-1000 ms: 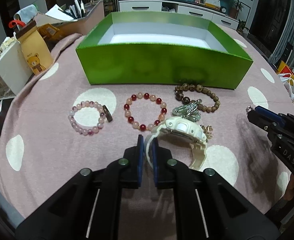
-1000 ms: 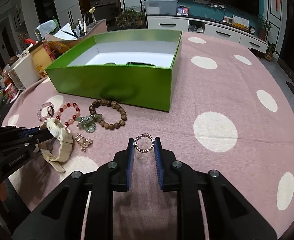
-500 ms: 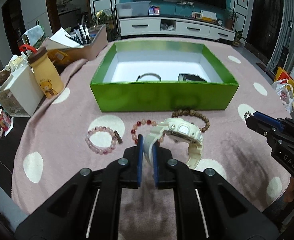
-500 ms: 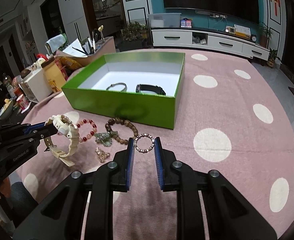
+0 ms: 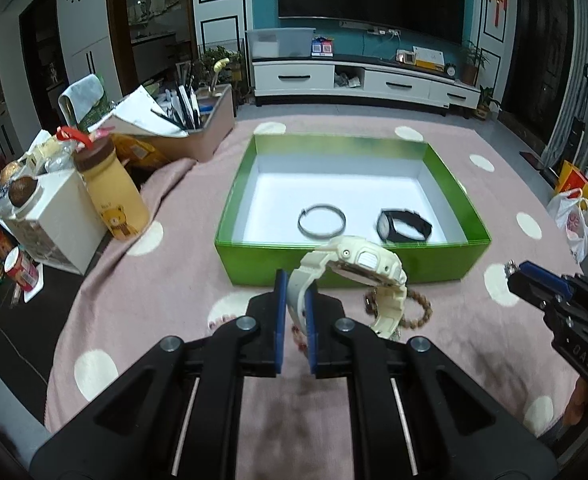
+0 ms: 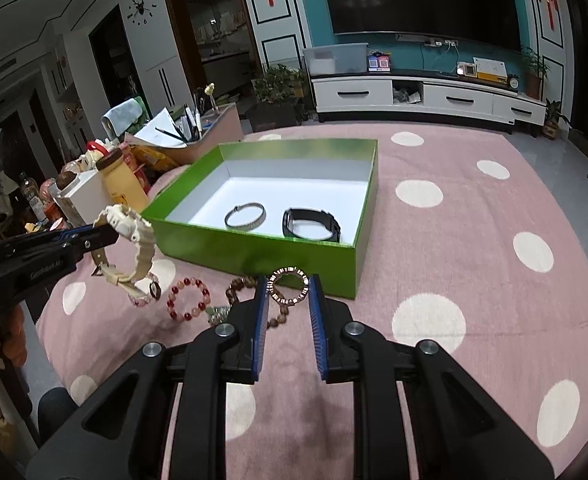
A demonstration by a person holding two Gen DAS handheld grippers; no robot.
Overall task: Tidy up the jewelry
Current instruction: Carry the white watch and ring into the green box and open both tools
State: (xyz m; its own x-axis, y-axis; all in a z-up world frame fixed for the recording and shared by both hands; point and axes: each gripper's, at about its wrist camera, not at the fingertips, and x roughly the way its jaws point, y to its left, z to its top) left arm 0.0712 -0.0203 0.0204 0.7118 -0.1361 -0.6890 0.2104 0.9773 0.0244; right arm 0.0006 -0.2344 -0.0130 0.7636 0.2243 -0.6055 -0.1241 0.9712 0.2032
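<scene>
My left gripper (image 5: pixel 295 300) is shut on the strap of a cream watch (image 5: pixel 357 266), held in the air in front of the green box (image 5: pixel 345 264). In the right wrist view the left gripper (image 6: pixel 102 236) and the watch (image 6: pixel 128 240) show at the left. My right gripper (image 6: pixel 290 298) is shut on a small beaded ring bracelet (image 6: pixel 288 286), lifted above the table near the box's front wall (image 6: pixel 262 256). Its tip (image 5: pixel 511 274) shows at the right of the left wrist view. Inside the box lie a metal bangle (image 5: pixel 321 220) and a black watch (image 5: pixel 403 226).
On the pink dotted cloth (image 6: pixel 473 240) before the box lie a red bead bracelet (image 6: pixel 188 298), a pink bead bracelet (image 6: pixel 146 294), a brown bead bracelet (image 5: pixel 417 312) and a green pendant (image 6: pixel 218 314). A yellow bottle (image 5: pixel 112 196), a white box (image 5: pixel 52 224) and a pen holder (image 5: pixel 198 128) stand at the left.
Both grippers have risen well above the table with their items. The cream watch has come off the cloth and now hangs in front of the box, whose inside has come into view.
</scene>
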